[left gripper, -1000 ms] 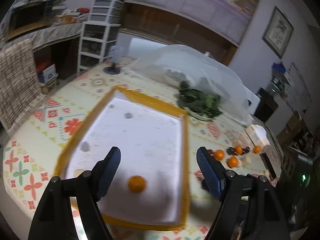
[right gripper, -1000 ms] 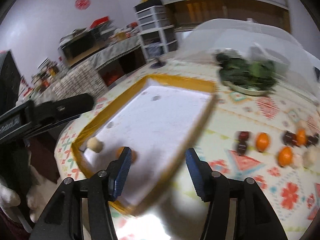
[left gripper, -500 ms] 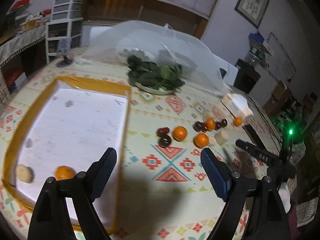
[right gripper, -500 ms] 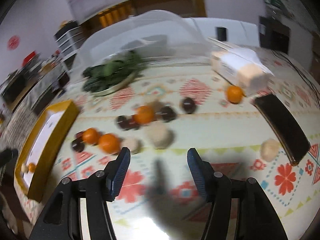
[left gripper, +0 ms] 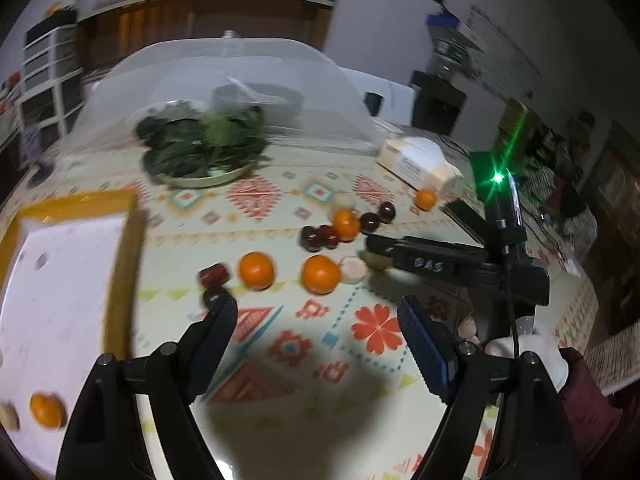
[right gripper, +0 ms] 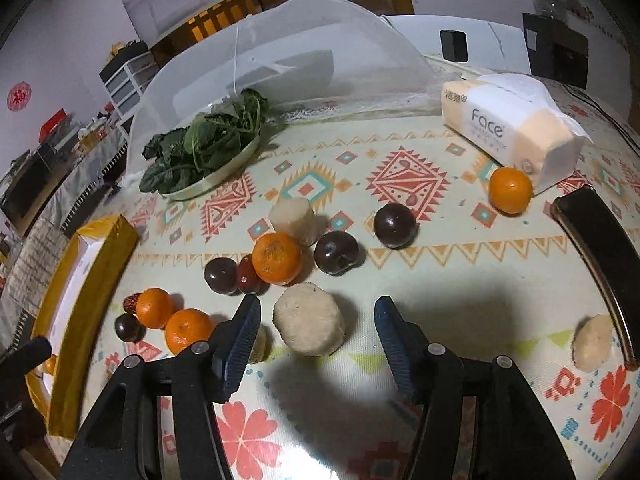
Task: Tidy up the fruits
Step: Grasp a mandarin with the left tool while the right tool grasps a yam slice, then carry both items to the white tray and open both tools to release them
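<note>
table (right gripper: 472, 280) is covered by a glossy cloth with red and teal geometric print. a clear mesh dome cover (right gripper: 304, 40) is seen at the far edge, with a round plate of dark leafy greens (right gripper: 208, 148) at its rim. a yellow-rimmed tray (left gripper: 124, 264) with a flat white floor is set along the left edge; one orange (left gripper: 47, 410) and a pale lump are lying in its near corner. a soft plastic tissue pack (right gripper: 508, 124) is seen toward the far right, an orange (right gripper: 510, 191) touching it. a black flat slab (right gripper: 600, 256) is laid at the right edge.

loose fruit is scattered mid-table: smooth round oranges (right gripper: 277, 258), glossy dark plums (right gripper: 335, 253), small red dates (right gripper: 248, 278), matte beige stubby cylinders.

right gripper (right gripper: 316, 328) is released, jaws wide; the beige chunk (right gripper: 309, 319) is sited between the fingertips, not touched by either as far as can be told. two oranges (right gripper: 188, 330) are lying just left of its left finger.

left gripper (left gripper: 316, 328) is released, jaws spread, nothing between them; two oranges (left gripper: 320, 274) and a date (left gripper: 215, 274) are lying just beyond its tips. view is motion-blurred.
</note>
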The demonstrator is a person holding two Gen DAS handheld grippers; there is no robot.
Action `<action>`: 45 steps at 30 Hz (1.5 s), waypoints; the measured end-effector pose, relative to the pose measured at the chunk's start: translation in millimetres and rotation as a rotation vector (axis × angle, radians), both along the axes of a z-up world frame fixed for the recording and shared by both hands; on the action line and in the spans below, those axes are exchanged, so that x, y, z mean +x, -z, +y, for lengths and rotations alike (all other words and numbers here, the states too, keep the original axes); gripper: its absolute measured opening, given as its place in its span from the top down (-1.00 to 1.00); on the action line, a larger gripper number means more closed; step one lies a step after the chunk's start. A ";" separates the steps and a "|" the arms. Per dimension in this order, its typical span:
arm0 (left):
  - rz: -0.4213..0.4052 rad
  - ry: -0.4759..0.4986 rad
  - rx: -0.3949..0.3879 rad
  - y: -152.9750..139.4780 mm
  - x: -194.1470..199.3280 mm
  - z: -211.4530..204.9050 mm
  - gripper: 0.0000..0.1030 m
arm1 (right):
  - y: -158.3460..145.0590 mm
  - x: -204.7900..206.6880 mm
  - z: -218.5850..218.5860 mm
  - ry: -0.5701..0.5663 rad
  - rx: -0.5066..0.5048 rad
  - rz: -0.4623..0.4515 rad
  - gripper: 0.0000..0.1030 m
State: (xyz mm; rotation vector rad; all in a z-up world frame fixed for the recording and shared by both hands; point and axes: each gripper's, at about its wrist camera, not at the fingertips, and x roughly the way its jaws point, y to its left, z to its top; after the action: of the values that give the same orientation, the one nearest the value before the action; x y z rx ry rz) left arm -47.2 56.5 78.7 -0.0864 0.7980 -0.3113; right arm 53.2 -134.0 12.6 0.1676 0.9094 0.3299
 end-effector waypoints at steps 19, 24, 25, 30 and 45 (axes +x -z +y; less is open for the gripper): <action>0.097 0.161 0.085 40.4 80.6 -52.9 -0.10 | -4.0 -3.8 -29.2 0.038 0.118 -0.007 0.25; 0.150 0.262 0.065 31.2 48.8 -54.6 -0.11 | -4.0 -4.0 -29.5 0.038 0.130 -0.002 0.25; 0.138 0.262 0.079 29.6 42.6 -55.5 -0.11 | -3.7 -3.8 -30.0 0.039 0.134 0.000 0.25; 0.076 0.208 0.174 33.8 38.7 -56.3 -0.19 | -3.2 -4.6 -31.8 0.044 0.145 0.006 0.24; 0.105 0.130 0.146 60.2 59.3 -58.0 0.38 | 0.3 -4.2 -25.6 0.033 0.118 0.009 0.24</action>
State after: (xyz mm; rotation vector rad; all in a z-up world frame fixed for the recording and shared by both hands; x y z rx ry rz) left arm 12.1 -1.6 18.5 0.0877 0.9299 -0.3727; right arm 49.0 -159.7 12.3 0.2928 0.8958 0.3526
